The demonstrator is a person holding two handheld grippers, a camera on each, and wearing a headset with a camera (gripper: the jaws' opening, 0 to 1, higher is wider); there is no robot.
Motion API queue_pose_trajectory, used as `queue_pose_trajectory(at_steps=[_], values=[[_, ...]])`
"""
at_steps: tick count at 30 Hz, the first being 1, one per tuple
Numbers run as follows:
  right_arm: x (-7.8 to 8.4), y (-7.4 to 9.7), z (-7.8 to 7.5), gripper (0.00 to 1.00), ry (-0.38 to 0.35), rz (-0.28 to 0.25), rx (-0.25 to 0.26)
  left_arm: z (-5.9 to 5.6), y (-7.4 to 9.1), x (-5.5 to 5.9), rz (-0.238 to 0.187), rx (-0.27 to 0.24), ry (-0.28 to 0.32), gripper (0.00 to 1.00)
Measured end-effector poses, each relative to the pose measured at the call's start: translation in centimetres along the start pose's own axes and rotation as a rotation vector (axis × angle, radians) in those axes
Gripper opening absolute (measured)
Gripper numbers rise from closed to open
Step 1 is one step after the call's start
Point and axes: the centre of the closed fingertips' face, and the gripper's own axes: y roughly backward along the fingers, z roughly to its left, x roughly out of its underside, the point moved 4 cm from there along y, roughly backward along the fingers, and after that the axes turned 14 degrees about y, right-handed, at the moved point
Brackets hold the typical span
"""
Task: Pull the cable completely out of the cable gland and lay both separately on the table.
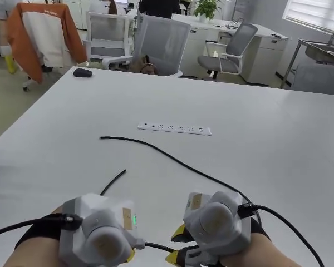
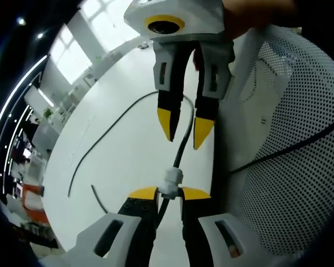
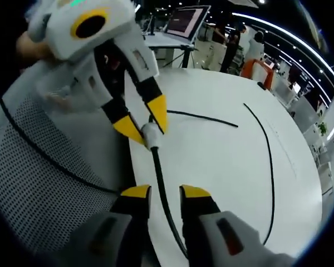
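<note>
Head view: the jaw tips of both grippers are mostly cut off at the bottom edge, and the gland is hard to make out there. The gripper views are clearer.

The left gripper [image 2: 168, 193] has its jaws clamped on one white cable gland [image 2: 171, 181] at the near edge of the white table [image 1: 267, 139]. Can't tell if the gland is resting on the table or lifted. One black cable [image 3: 156, 167] is threaded in the gland and runs out between the jaws of the right gripper [image 3: 166, 192]. Those jaws are at a narrow gap with clearance on both sides of the cable at the tips, so they aren't pinching it.

There are two black runs on the table, one long curved lead [image 1: 172, 158] and one short lead [image 1: 114, 181]. The near ends of both are hidden behind the grippers, so I can't tell whether either one is the held cable's tail.

Also in view:
- one white power strip [image 1: 174, 128], markings too small to read
- one black mouse [image 1: 82, 72]
- three grey office chairs [image 1: 164, 41] past the far edge
- one orange jacket [image 1: 42, 33], no legible text
</note>
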Motion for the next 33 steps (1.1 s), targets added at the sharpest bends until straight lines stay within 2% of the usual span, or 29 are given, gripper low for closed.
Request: queue_pose_trajectory(at_steps=[5,9,11,17,25,29,33], values=[[-1.0,-0.2,0.8,0.13,0.054,-0.032,-0.027,0.0,0.0,-0.1,-0.004,0.002,0.001,0.17],[-0.5,-0.1,0.3,0.03,0.071,-0.003,-0.001,-0.2,-0.1,-0.1,-0.006,0.014,-0.001,0.17],[-0.2,-0.1,0.2,0.03,0.050,0.001,-0.005,-0.2,-0.1,-0.3,-0.010,0.012,-0.007,0.17],[-0.3,0.0,0.0,0.03,0.072,0.001,0.014,-0.1,0.0,-0.3,-0.015,0.008,0.000,0.17],[0.5,0.0,-0.3,0.02,0.063,0.048,0.036,0.2,0.1,-0.2,-0.008,-0.009,0.005,0.17],[1.8,0.1,-0.6,0.02,0.070,0.126,0.054,0.3,0.1,-0.1,-0.005,-0.015,0.008,0.17],[2.7,0.1,-0.9,0.02,0.040,0.171,0.060,0.4,0.2,-0.1,-0.004,-0.017,0.013,0.17]])
